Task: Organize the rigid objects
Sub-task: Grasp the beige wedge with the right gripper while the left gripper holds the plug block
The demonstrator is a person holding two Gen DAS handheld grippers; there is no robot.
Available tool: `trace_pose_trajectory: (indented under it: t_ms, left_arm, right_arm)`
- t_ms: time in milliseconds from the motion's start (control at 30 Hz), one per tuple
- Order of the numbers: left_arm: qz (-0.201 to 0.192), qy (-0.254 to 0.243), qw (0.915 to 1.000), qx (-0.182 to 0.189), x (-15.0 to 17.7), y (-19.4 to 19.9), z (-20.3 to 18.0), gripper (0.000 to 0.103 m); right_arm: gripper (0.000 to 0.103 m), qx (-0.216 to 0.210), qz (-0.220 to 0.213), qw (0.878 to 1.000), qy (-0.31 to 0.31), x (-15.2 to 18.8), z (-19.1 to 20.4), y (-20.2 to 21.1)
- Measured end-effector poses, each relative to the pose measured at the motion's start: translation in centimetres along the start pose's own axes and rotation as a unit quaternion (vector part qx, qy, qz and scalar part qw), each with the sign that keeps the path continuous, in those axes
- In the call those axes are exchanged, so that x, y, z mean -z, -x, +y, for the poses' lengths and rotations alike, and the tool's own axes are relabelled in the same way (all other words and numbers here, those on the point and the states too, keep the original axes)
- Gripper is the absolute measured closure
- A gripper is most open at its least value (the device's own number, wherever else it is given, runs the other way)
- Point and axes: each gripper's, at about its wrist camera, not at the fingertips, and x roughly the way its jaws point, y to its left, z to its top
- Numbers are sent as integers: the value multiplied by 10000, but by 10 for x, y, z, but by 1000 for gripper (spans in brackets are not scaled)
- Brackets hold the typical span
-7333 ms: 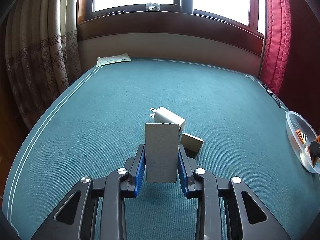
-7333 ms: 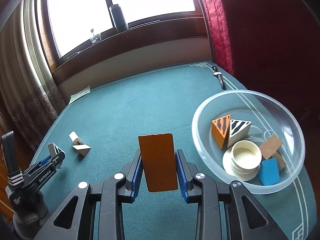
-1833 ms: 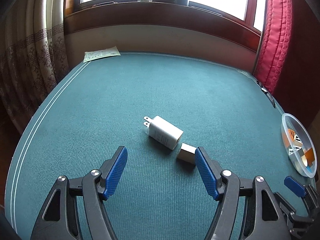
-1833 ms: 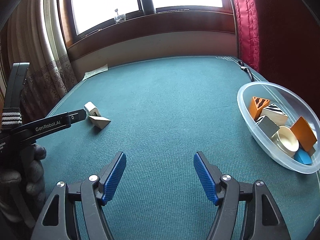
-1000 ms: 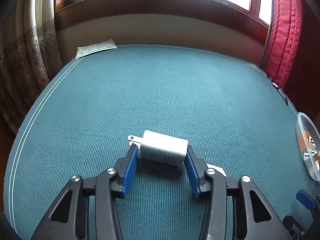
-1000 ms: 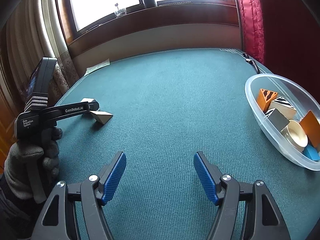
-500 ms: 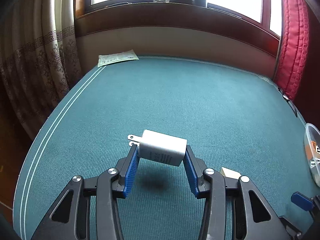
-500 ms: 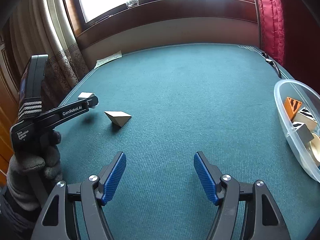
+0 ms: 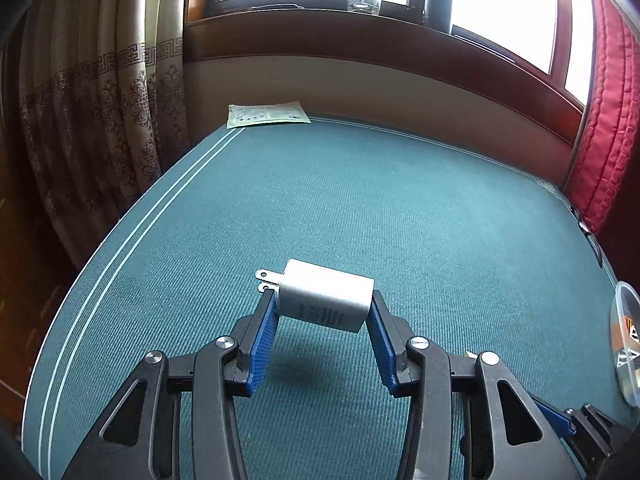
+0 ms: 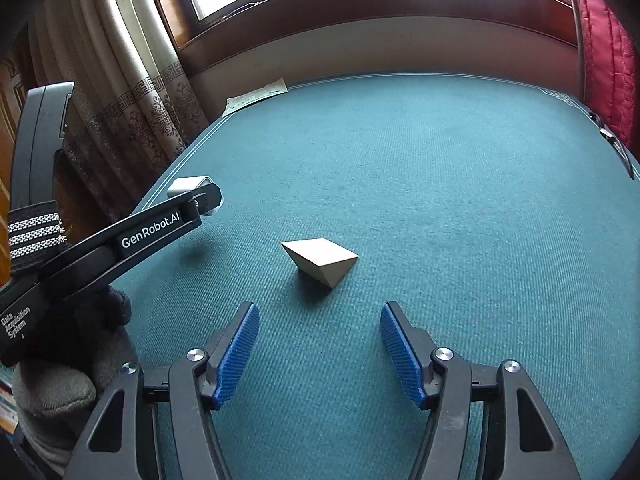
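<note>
Two blue-padded fingers of the left gripper clamp a white charger crosswise, its prongs pointing left, lifted clear of the green table with its shadow below. The right gripper hovers with fingers spread wide and empty, a beige wedge block lying on the table just ahead of them. A clear bowl sits at the table's right edge.
</note>
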Motion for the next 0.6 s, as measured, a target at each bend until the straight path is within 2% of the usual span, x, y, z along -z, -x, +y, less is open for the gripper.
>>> trace_pose_trajectory:
  t_ms: [167,300,600]
  left_arm:
    - [25,112,9999,-15,1,0,4,58]
    - [33,136,9999,-9,0,-1,5,57]
    - [44,86,10000,22,2,1,3,57]
  right_arm:
    - [48,37,-32,10000,69,-11,5,-14]
    - [49,106,-78,9998,134,-17,12,-20]
    - [69,534,-158,9978,354,-24,16,-26]
